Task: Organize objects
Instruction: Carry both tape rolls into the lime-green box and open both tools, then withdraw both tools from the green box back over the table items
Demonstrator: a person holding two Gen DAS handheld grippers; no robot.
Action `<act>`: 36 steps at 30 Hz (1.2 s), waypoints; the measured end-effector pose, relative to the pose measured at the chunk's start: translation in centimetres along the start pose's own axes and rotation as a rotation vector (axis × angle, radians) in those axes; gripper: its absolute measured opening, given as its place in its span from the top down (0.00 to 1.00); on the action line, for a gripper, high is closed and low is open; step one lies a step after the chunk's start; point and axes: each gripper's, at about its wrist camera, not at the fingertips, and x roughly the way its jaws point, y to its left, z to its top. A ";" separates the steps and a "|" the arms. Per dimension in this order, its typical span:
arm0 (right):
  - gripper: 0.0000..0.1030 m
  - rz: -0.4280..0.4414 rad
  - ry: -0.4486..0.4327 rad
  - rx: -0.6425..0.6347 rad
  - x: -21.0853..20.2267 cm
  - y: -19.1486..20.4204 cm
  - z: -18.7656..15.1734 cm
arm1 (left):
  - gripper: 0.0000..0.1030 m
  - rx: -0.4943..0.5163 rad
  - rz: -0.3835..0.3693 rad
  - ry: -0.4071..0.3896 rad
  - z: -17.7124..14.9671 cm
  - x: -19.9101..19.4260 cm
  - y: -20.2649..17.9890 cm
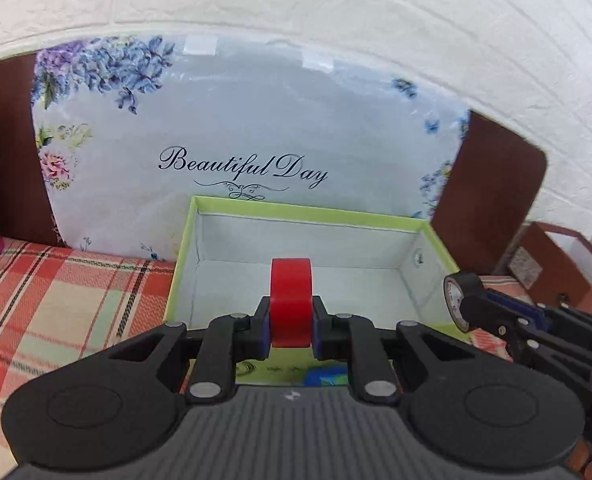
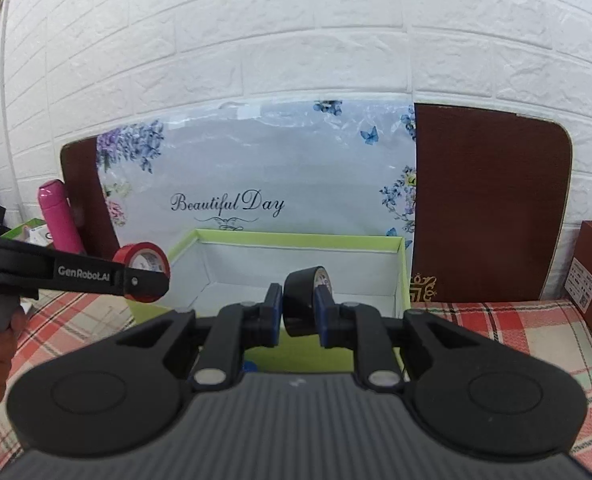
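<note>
My left gripper (image 1: 291, 322) has its jaws clamped on the red tape roll (image 1: 291, 303), held on edge over the near rim of the green-edged box (image 1: 311, 216). My right gripper (image 2: 298, 307) is clamped the same way on the black tape roll (image 2: 301, 305), also above the near side of that box. From the left wrist view I see the right gripper off to the right, just past the box's right wall, and its roll's printed core label is too small for me to read.

The near wall of the box is mostly hidden behind my gripper bodies; only a strip of printed pattern shows below the jaws, and I cannot make out what it depicts. The box floor that I can see is plain white.

The box sits on a red, green and cream plaid cloth (image 1: 56, 304). Behind it a floral panel (image 1: 236, 120) reading "Beautiful Day" leans against a brown board (image 2: 487, 200), with a white brick-pattern wall (image 2: 296, 40) beyond. A pink bottle (image 2: 60, 216) stands far left, cut off in the left wrist view. A brown box (image 1: 563, 264) sits at the right, partly cropped in both views.
</note>
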 end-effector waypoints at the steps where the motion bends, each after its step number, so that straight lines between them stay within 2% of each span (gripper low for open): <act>1: 0.84 0.000 0.011 -0.005 1.1 -0.1 0.1 | 0.83 0.003 0.005 0.009 0.1 0.8 0.2; 6: 0.84 -0.013 0.063 -0.016 5.8 -0.4 -0.1 | 0.83 0.006 0.015 -0.002 0.5 3.3 1.0; 8: 0.83 -0.010 0.083 -0.002 7.1 -0.7 -0.3 | 0.61 0.003 0.039 -0.029 0.6 3.7 1.2; 9: 0.78 -0.006 0.095 0.009 7.6 -1.0 -0.4 | 0.26 0.001 0.070 -0.023 0.8 3.8 1.2; 10: 0.71 -0.006 0.104 0.019 7.8 -1.2 -0.4 | 0.10 0.002 0.102 -0.026 0.8 3.8 1.3; 11: 0.52 -0.015 0.097 0.028 7.6 -1.5 -0.4 | 0.10 0.009 0.126 -0.050 0.8 3.6 1.3; 12: 0.39 -0.031 0.065 0.037 7.0 -1.7 -0.5 | 0.10 0.016 0.133 -0.065 0.7 3.1 1.4; 14: 0.27 -0.055 -0.001 0.043 5.1 -1.9 -0.1 | 0.10 0.005 0.124 -0.064 0.7 2.3 1.7; 17: 0.01 -0.079 -0.100 0.038 1.6 -1.6 0.4 | 0.10 -0.015 0.092 -0.084 0.4 -0.1 1.9; 20: 0.00 -0.106 -0.205 0.028 -2.6 -1.0 0.4 | 0.10 -0.037 0.036 -0.128 -0.5 -3.3 1.7; 24: 0.00 -0.100 -0.258 0.030 -7.5 0.1 -0.6 | 0.10 -0.005 0.039 -0.129 -2.8 -7.1 0.7; 29: 0.00 -0.064 -0.224 0.057 -11.6 1.4 -3.6 | 0.10 -0.033 0.027 -0.115 -7.1 -10.5 0.2; 33: 0.00 -0.048 -0.182 0.082 -14.3 2.2 -6.8 | 0.10 -0.096 0.018 -0.071 -10.6 -12.1 0.7; 36: 0.00 -0.025 -0.132 0.126 -15.6 2.3 -9.1 | 0.10 -0.124 0.040 -0.039 -13.0 -12.8 1.1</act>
